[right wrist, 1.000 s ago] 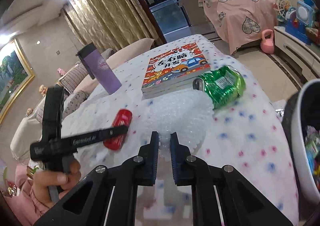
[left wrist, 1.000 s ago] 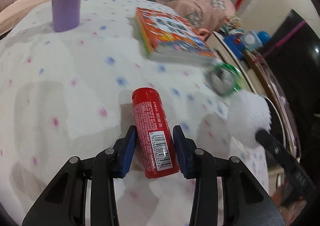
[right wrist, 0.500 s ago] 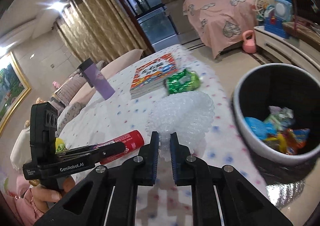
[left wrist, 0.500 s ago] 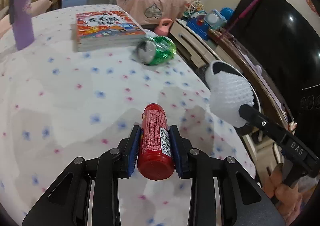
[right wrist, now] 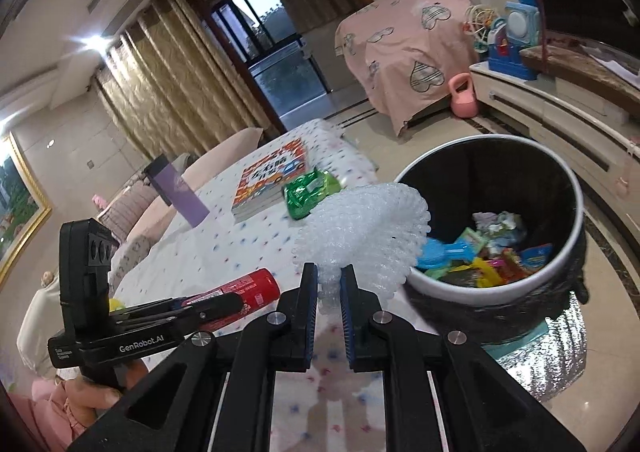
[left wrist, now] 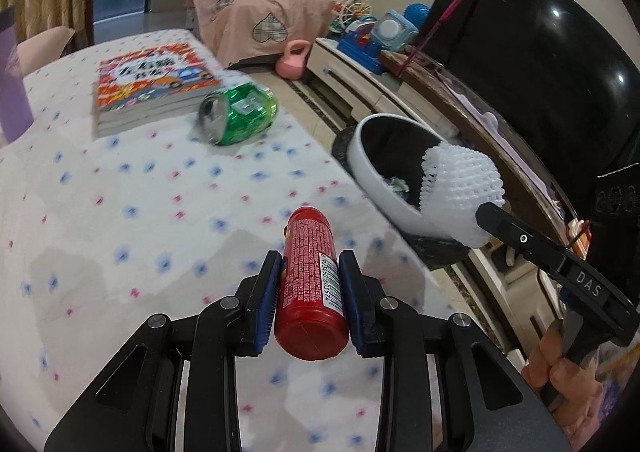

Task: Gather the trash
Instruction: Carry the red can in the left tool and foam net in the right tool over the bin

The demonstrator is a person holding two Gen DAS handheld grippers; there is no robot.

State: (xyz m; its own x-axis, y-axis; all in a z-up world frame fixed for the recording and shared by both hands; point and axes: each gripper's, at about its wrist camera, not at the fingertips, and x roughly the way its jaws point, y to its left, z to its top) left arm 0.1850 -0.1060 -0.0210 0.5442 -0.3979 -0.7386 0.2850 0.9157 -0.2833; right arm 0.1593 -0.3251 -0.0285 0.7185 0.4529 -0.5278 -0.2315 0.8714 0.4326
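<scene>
- Red tube (left wrist: 310, 284), cylindrical with a barcode label, was clamped between the 2 blue pads of the left gripper (left wrist: 309, 288), flat end toward the camera, held above the spotted tablecloth (left wrist: 120, 212).
- White foam net (right wrist: 362, 224) was pinched at its narrow end by the right gripper (right wrist: 329, 292), jaws nearly shut on it; the wide scalloped end fanned out toward the bin.
- In the left wrist view the foam net (left wrist: 460, 188) hung over the bin's near rim.
- Trash bin (right wrist: 576, 188), round, white rim, black inside, stood on the floor just beside the table edge; coloured wrappers (right wrist: 492, 256) lay at its bottom.
- Crushed green can (left wrist: 238, 114) lay on its side on the tablecloth, just beside a stack of books (left wrist: 154, 88), touching or not I can't tell.
- Purple bottle (right wrist: 176, 192) stood upright on the table, farther back than the books.
- Person's hand (right wrist: 100, 400) gripped the left gripper's handle at lower left of the right wrist view; the other hand (left wrist: 560, 364) held the right gripper's handle.
- Pink kettlebell (left wrist: 294, 60) sat on the floor beside a low white cabinet (left wrist: 360, 84); toys (left wrist: 376, 36) sat on the cabinet.
- Pink heart-print cover (left wrist: 264, 8) draped furniture behind.
- Dark TV screen (left wrist: 540, 52) at right; gold curtains (right wrist: 168, 64) by the glass door.
</scene>
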